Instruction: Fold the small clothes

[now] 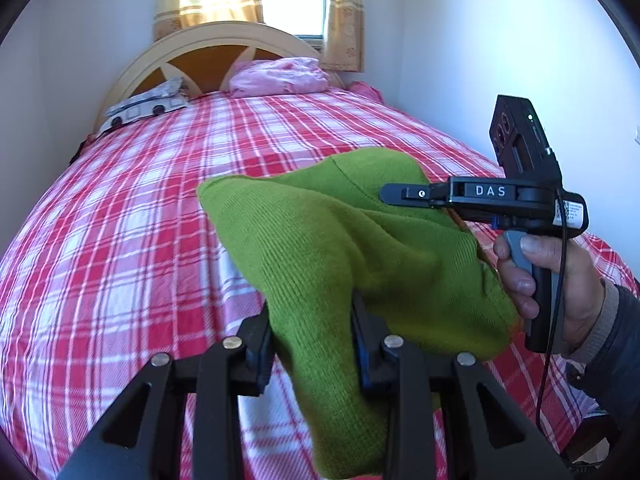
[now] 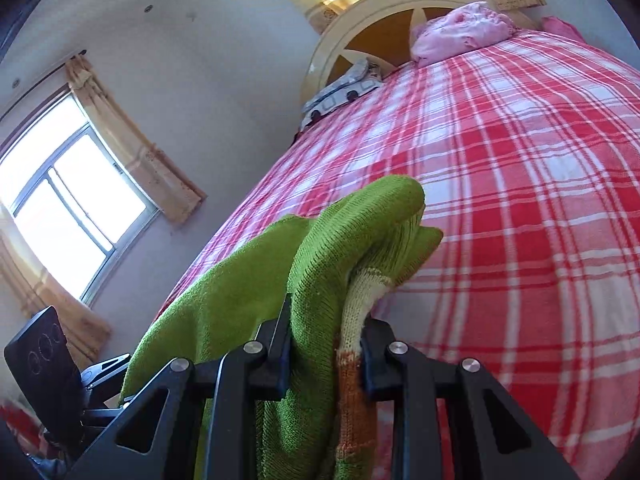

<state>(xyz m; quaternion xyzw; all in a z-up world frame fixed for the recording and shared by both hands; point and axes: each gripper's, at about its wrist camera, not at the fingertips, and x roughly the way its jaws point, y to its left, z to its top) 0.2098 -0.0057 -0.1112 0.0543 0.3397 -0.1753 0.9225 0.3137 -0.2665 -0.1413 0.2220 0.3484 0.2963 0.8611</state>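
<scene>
While both grippers clamp it, the green knit (image 1: pixel 340 240) hangs bunched above the plaid bed (image 1: pixel 140 200). Left gripper (image 1: pixel 312 344) pinches the near fold; right gripper (image 2: pixel 326 344) grips the edge with cream and orange stripes.

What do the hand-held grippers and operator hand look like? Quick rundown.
Right hand-held gripper: matte black, white "DAS" lettering, grey trigger, thin black cable, barcode label, green LED on the top module. Left hand-held gripper: black linkage, silver rivets, blue pads. Hand: bare, dark sleeve.

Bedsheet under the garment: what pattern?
Red, pink and white plaid bedsheet; clearest in left wrist view.
</scene>
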